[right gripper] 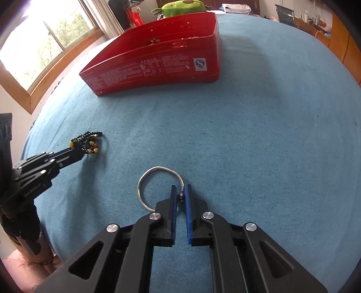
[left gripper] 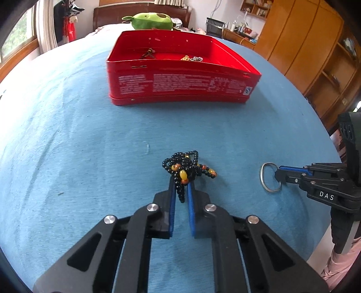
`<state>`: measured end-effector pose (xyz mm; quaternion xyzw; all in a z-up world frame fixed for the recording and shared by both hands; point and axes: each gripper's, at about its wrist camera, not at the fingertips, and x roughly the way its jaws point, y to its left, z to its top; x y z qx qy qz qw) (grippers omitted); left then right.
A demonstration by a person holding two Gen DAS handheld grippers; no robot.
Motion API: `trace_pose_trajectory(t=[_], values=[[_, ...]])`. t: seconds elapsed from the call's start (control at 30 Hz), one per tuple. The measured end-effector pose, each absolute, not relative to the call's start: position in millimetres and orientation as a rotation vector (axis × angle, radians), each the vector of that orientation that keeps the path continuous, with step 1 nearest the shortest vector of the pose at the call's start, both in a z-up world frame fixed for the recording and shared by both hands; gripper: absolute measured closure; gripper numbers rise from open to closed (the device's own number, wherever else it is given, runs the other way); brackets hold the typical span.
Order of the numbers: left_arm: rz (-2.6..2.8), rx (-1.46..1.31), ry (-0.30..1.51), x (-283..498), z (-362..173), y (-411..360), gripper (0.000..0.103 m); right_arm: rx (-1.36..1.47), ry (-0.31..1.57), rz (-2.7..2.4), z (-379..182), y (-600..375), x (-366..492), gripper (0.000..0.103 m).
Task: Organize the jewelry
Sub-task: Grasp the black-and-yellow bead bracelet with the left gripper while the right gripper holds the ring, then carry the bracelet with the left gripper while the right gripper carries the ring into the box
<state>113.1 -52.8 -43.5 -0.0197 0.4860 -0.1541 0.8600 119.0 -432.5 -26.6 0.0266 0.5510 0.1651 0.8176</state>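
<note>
Both grippers are clamped on jewelry right now. The left gripper [left gripper: 181, 183] has its blue fingers [left gripper: 172, 202] pinched tight on a bead string [left gripper: 185, 169], black beads with a few amber and orange ones mixed in. The bunch sits at the fingertips on the blue cloth [left gripper: 90, 146], with a short tail of black beads hanging down between the pads.

The right gripper [right gripper: 180, 193] is squeezed down on a silver ring [right gripper: 155, 182], gripping it at the right side of the loop where a little clasp or knot sits. The rest of the loop lies out to the left of the fingers, flat on the cloth. In the left view that gripper comes in from the right edge, and you can read "DAS" in white letters on its body.

Far across the cloth sits an open red tin [left gripper: 180, 76], well apart from both pieces. Its near wall is covered in small white print, too tiny to read, plus a blue and white "S" mark near the right corner. A few bits of jewelry already lie inside, something dark on the left and a gold and silver tangle on the right.

Behind the tin there's a green plush [left gripper: 149, 21].
</note>
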Motion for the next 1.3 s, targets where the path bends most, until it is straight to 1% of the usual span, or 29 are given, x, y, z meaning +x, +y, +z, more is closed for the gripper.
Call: trace_pose_trajectory(t=[0.2, 0.27, 0.77, 1.3], values=[[-0.317, -0.070, 1.013, 110, -41, -39, 0.095, 0.077, 1.171, 0.366, -26, -431, 125, 0.098], [-0.316, -0.076, 1.002, 108, -38, -35, 0.097, 0.085, 1.169, 0.370, -25, -431, 126, 0.098], [-0.319, -0.105, 0.924, 100, -6, -16, 0.097, 0.106, 1.115, 0.412, -2, -426, 126, 0.098], [-0.312, -0.044, 0.851, 115, 31, -28, 0.097, 0.130, 1.052, 0.400, 22, -435, 147, 0.098]])
